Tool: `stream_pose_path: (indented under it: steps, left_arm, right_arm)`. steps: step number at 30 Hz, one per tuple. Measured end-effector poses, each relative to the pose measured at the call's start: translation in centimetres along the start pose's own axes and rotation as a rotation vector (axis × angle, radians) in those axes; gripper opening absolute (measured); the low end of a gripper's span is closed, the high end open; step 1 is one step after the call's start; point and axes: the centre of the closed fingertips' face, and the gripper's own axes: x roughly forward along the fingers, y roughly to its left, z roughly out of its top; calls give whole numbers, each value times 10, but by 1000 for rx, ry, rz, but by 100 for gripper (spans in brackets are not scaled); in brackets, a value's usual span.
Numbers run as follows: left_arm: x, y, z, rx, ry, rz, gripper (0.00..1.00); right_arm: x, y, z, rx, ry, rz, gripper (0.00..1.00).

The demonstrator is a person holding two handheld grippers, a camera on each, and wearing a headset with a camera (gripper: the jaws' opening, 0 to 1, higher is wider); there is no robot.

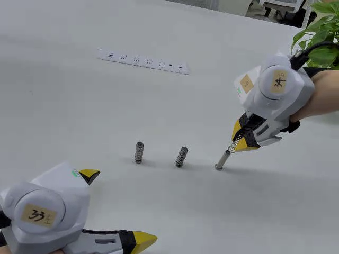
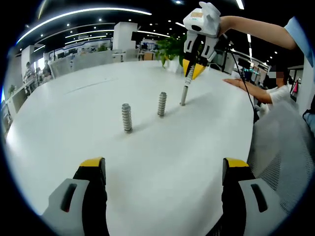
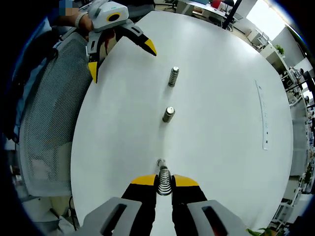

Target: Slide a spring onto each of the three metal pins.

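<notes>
Nearest the person, low in the head view, the left gripper (image 1: 117,207) hangs over the white table (image 1: 63,106) with its yellow-tipped jaws spread wide and nothing between them; its own view shows the same gap, the left gripper (image 2: 164,162) framing bare tabletop. Beyond it three metal pins stand upright in a row, well apart from each other. The left pin (image 1: 139,152) and the middle pin (image 1: 181,156) each already wear a coiled spring down their length, and the left gripper view shows that pair, the left pin (image 2: 127,117) and the middle pin (image 2: 162,103), in the same state. The bare pin (image 1: 223,160) at the row's right end carries no spring. Just above it the right gripper (image 1: 241,138) tilts down with its jaws clamped on the held spring (image 1: 233,144). In the right gripper view the held spring (image 3: 164,180) sits pinched between the yellow tips, with its lower end right at the top of the bare pin (image 3: 160,162); whether they touch I cannot tell. Farther back a white power strip (image 1: 143,61) lies flat on the table, and a green plant (image 1: 320,32) shows at the far right edge.
</notes>
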Motion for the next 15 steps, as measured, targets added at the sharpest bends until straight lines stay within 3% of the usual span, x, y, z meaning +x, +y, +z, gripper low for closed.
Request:
stream_pose_path:
  steps: [15]
  left_arm:
    - [1,0,-3,-12,2,-2,97]
  right_arm:
    - [8,-3,-3,-12,9,18,8]
